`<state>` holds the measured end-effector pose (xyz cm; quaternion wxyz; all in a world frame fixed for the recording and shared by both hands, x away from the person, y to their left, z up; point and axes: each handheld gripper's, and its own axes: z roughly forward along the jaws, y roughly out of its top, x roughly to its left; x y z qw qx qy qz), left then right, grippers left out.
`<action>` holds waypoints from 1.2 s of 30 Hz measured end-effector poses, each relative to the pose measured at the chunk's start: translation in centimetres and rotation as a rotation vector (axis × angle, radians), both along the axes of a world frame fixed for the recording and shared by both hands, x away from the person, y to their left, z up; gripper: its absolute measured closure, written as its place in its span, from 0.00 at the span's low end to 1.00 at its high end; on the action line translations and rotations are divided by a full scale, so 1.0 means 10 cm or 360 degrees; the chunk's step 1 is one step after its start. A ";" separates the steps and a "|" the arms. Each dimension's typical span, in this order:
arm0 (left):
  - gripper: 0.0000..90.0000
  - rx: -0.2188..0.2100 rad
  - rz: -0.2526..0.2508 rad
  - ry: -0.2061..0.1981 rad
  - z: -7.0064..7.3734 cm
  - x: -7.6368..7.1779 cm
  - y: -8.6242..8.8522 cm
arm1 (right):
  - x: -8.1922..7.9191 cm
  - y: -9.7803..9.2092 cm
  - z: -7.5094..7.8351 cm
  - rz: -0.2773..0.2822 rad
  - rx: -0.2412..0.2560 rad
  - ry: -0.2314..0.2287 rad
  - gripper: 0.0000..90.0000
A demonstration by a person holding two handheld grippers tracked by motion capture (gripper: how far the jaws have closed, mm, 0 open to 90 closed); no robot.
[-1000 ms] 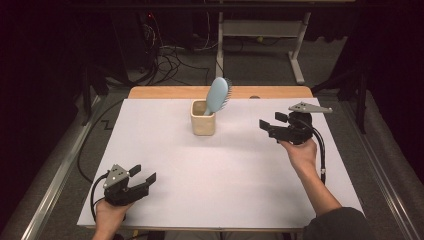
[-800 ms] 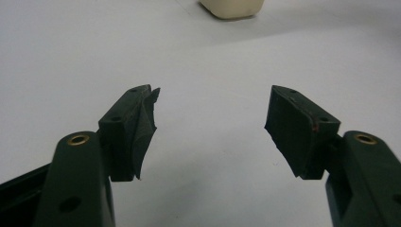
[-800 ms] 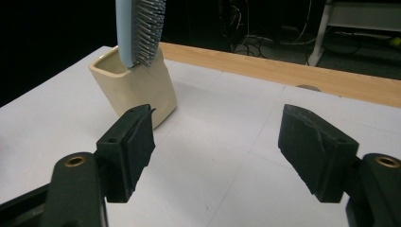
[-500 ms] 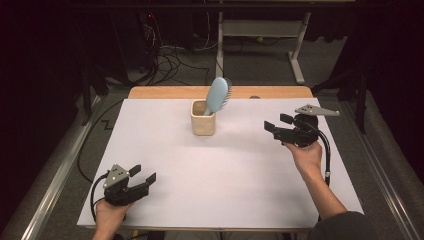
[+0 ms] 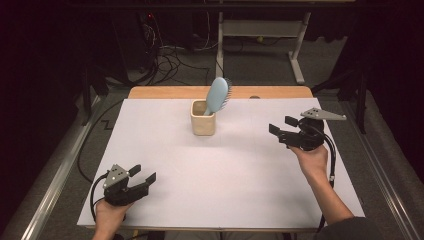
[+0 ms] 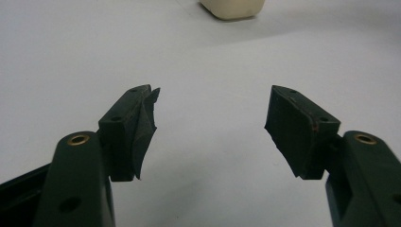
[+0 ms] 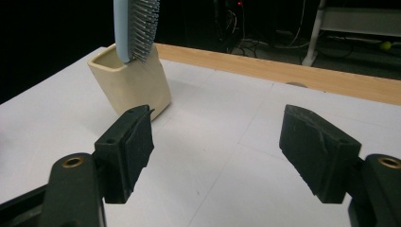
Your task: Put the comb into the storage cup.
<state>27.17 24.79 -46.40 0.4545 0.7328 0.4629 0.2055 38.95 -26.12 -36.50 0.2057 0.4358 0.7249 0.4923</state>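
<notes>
Readable text: none in any of the three views.
Cup (image 5: pixel 203 125): plain cream walls, no label or brand.
Hairbrush (image 5: pixel 217 96): plain light-blue back, no marking.
Tabletop (image 5: pixel 235 165): bare white sheet, no print or numbers.
Left gripper (image 5: pixel 142 175): black jaws and grey plate, no lettering that can be made out.
Right gripper (image 5: pixel 281 125): black jaws and grey plate, no lettering that can be made out.
Background: dark, with cables and a table frame; a small red light shows in the right gripper view, no sign legible.
</notes>
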 end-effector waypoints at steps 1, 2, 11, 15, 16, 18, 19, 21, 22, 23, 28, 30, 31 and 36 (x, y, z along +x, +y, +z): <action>0.38 0.0000 0.0000 0.0000 0.00 0.00 0.00 | 0.00 -0.01 0.00 0.0000 0.0000 0.0001 0.30; 0.38 0.0000 0.0000 0.0000 0.00 0.00 0.00 | -0.01 -0.01 0.00 -0.0001 0.0002 0.0001 0.30; 0.38 0.0000 0.0001 0.0000 0.00 0.00 0.00 | -0.05 -0.02 0.00 0.0007 0.0005 -0.0016 0.30; 0.38 -0.0001 0.0002 0.0001 0.00 0.00 0.00 | -0.06 -0.04 0.00 0.0002 0.0008 -0.0021 0.30; 0.38 -0.0001 0.0002 0.0001 0.00 0.00 0.00 | -0.07 -0.05 0.00 0.0002 0.0010 -0.0023 0.30; 0.38 0.0000 0.0001 0.0001 0.00 0.00 0.00 | -0.08 -0.06 0.00 -0.0003 0.0016 -0.0027 0.30; 0.38 0.0000 0.0001 0.0001 0.00 0.00 0.00 | -0.08 -0.07 0.00 -0.0003 0.0013 -0.0027 0.30; 0.38 0.0000 0.0002 0.0002 0.00 0.00 0.00 | -0.09 -0.08 0.00 -0.0006 0.0015 -0.0027 0.30; 0.38 0.0000 0.0002 0.0001 0.00 0.00 0.00 | -0.10 -0.09 0.00 -0.0004 0.0016 -0.0029 0.30; 0.38 -0.0001 0.0002 0.0001 0.00 0.00 0.00 | -0.10 -0.09 0.00 -0.0004 0.0015 -0.0031 0.30; 0.38 -0.0001 0.0003 0.0001 0.00 0.00 0.00 | -0.13 -0.13 -0.01 -0.0015 0.0021 -0.0038 0.30; 0.38 -0.0001 0.0004 0.0001 0.00 0.00 0.00 | -0.14 -0.15 -0.01 -0.0020 0.0022 -0.0036 0.30; 0.38 -0.0001 0.0004 0.0001 0.00 0.00 0.00 | -0.14 -0.15 -0.01 -0.0022 0.0023 -0.0037 0.30; 0.38 -0.0001 0.0003 0.0002 0.00 0.00 0.00 | -0.16 -0.19 -0.03 -0.0027 0.0030 -0.0034 0.30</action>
